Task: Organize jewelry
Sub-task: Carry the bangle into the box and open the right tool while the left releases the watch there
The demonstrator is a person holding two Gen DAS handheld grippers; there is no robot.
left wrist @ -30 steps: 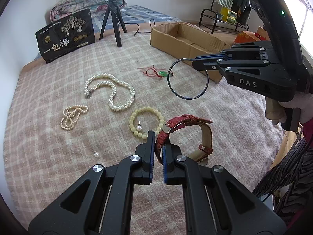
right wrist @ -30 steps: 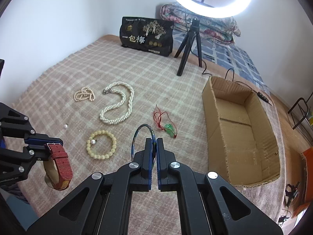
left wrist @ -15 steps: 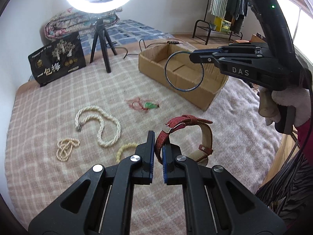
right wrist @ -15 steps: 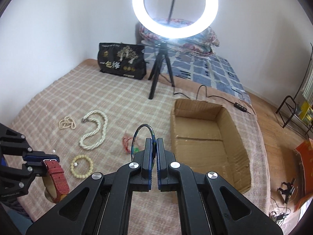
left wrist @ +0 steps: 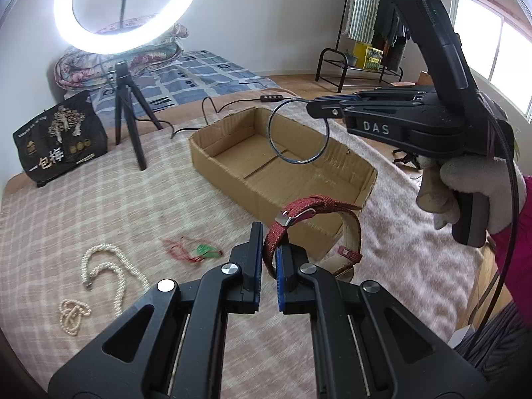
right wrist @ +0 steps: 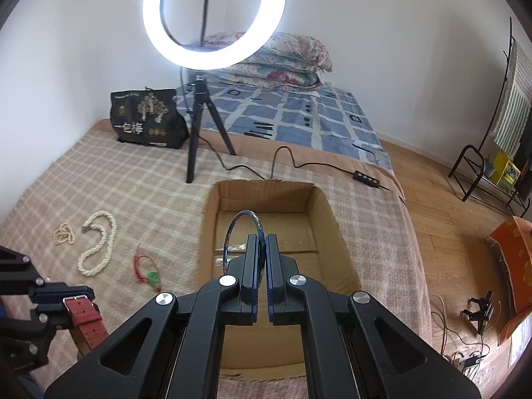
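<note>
My left gripper (left wrist: pixel 268 232) is shut on a red watch strap (left wrist: pixel 309 207) and holds it in the air in front of the cardboard box (left wrist: pixel 232 173). My right gripper (right wrist: pixel 262 242) is shut on a thin dark bangle (right wrist: pixel 237 229), held above the open box (right wrist: pixel 207 232). The right gripper (left wrist: pixel 311 106) and bangle (left wrist: pixel 282 154) also show in the left wrist view. On the checked blanket lie a white twisted pearl necklace (right wrist: pixel 99 247), a small cream bead strand (right wrist: pixel 62 234) and a red cord with a green pendant (right wrist: pixel 146 267).
A ring light on a black tripod (right wrist: pixel 199 126) stands behind the box, its cable (right wrist: pixel 289 161) running to the right. A black bag (right wrist: pixel 146 118) sits at the back left. The bed edge and wooden floor (right wrist: pixel 442 206) lie to the right.
Both grippers have moved right toward the box with their items. The bangle now hangs over the box interior. The yellow bead bracelet has left the views.
</note>
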